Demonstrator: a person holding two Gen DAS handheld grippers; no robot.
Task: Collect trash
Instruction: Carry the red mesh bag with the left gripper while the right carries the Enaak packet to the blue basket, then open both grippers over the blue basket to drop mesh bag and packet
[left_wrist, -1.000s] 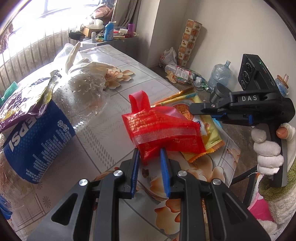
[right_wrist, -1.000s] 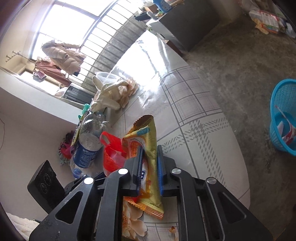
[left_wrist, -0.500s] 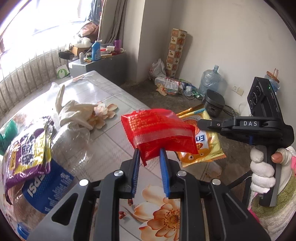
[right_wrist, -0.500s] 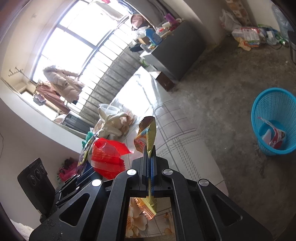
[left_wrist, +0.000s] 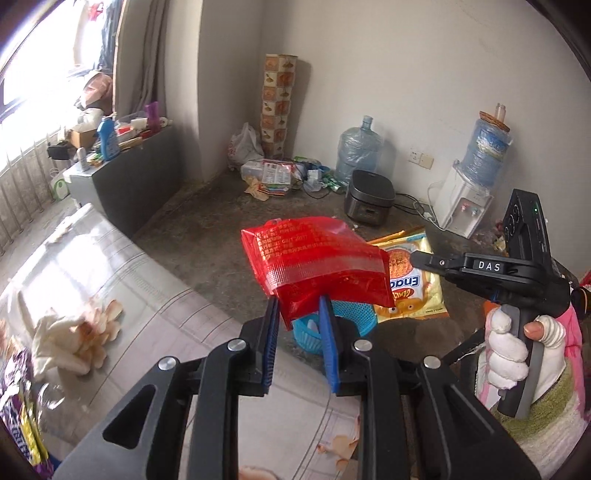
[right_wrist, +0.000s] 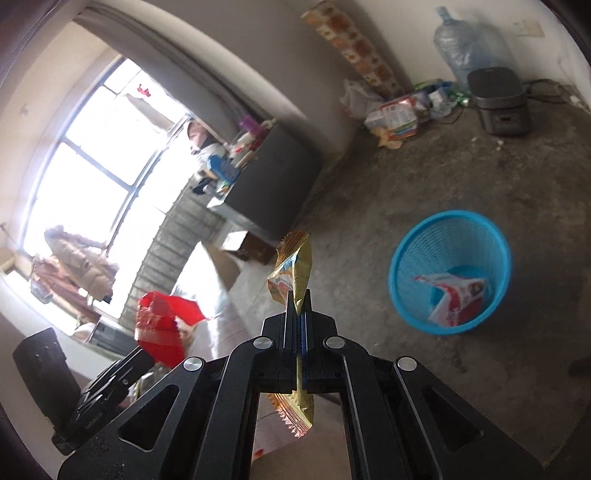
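The basket (right_wrist: 448, 271) stands on the floor (right_wrist: 369, 206), right of the table (left_wrist: 155, 332), with a wrapper (right_wrist: 456, 295) in it. Behind it, the cooker (right_wrist: 498, 101) is beside the water jug (right_wrist: 467, 42).

The left gripper (left_wrist: 298, 325) pinches a red wrapper (left_wrist: 314, 264), tilted downward. To its right, a white-gloved hand (left_wrist: 511, 349) grips the right gripper (right_wrist: 297, 314), jaws clamped flat on a yellow snack packet (right_wrist: 293, 273).

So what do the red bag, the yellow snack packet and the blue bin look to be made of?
Red bag: thin translucent plastic film, glossy, crumpled where it is gripped. Yellow snack packet: printed foil-like plastic, shiny, with a serrated sealed edge. Blue bin: rigid moulded plastic, probably, with an open mesh wall and a solid rim.
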